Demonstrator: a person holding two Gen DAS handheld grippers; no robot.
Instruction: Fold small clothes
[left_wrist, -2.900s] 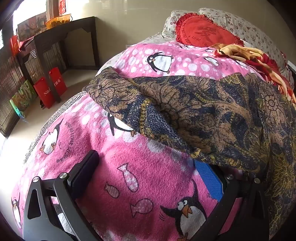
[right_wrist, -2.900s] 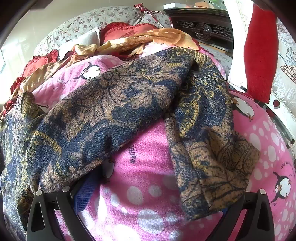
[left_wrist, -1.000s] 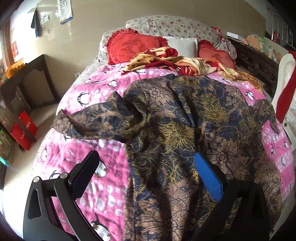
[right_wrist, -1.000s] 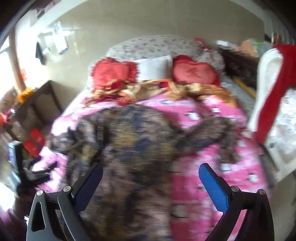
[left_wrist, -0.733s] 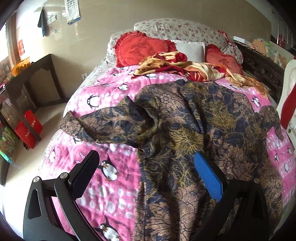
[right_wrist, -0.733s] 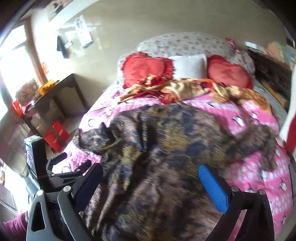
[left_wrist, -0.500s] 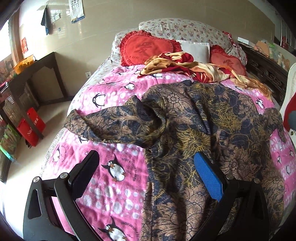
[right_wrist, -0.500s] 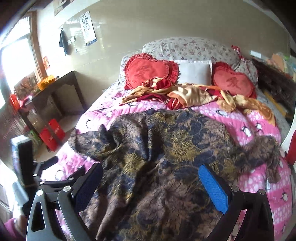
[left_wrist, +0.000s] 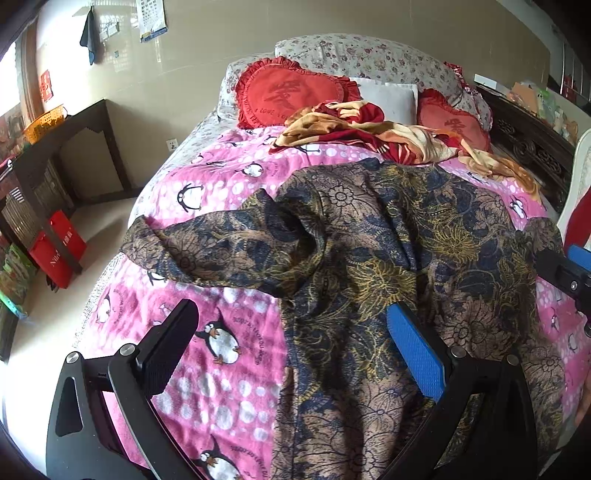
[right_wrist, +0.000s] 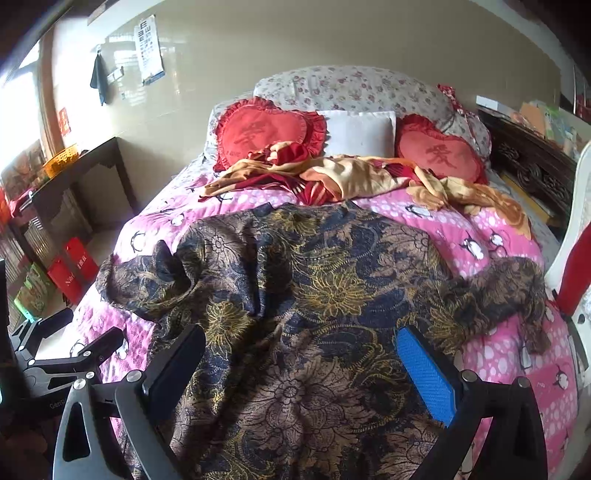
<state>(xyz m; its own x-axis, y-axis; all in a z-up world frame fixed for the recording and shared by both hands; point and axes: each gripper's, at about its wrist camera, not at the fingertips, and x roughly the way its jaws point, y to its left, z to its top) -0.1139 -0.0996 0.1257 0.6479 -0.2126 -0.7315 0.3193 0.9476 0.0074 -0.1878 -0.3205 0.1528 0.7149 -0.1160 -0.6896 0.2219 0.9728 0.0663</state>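
While the garment (right_wrist: 314, 302) lies spread over the bed (right_wrist: 509, 354), the left gripper (left_wrist: 291, 347) and right gripper (right_wrist: 303, 365) hover above it, jaws apart, holding nothing.

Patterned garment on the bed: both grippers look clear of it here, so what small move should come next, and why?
Probably bring the left gripper down to the bunched sleeve and pull it flat. The patterned garment lies spread on the pink penguin blanket, but that sleeve is crumpled and the other sleeve is rumpled too. Both the left and the right gripper are open, holding nothing.
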